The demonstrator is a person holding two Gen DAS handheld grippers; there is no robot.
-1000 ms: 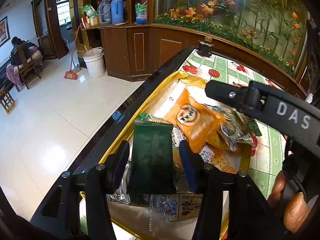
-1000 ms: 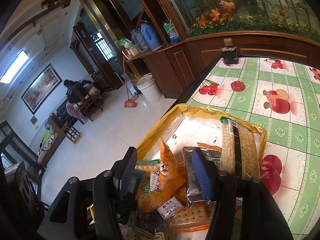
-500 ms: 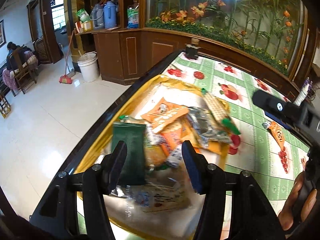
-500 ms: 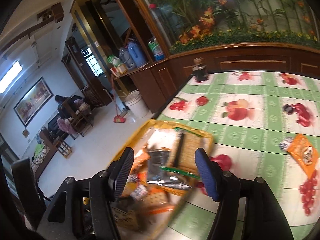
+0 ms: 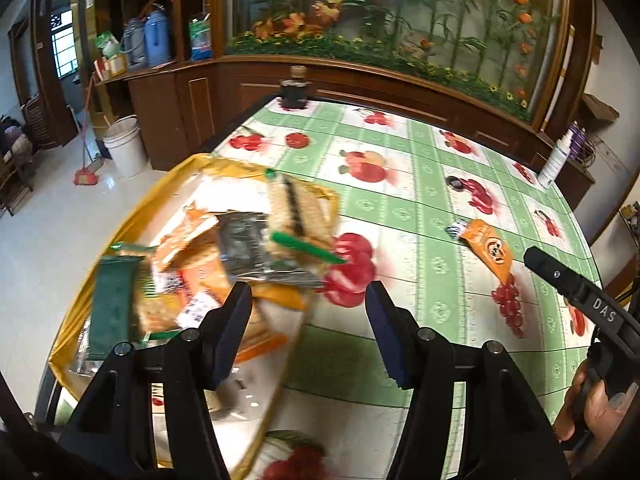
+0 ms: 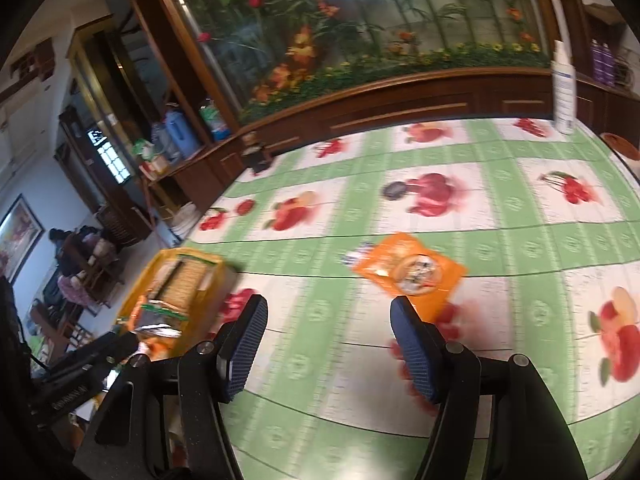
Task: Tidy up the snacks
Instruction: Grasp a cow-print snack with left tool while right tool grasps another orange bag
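Both the left gripper [image 5: 308,300] and right gripper [image 6: 328,320] stand parted and empty, jaws having just widened, because the stray orange foil snack packet [image 6: 408,272] lies on the green fruit-print tablecloth [image 6: 520,240], apart from the yellow snack-filled tray [image 5: 120,216], awaiting pickup.

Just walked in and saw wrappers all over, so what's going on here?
A person with a gripper in each hand is sorting snacks. Most packets sit piled in a yellow tray at the table's edge; one orange packet lies alone on the fruit-print tablecloth. The left gripper and right gripper are both open and empty, the right pointed toward that packet.
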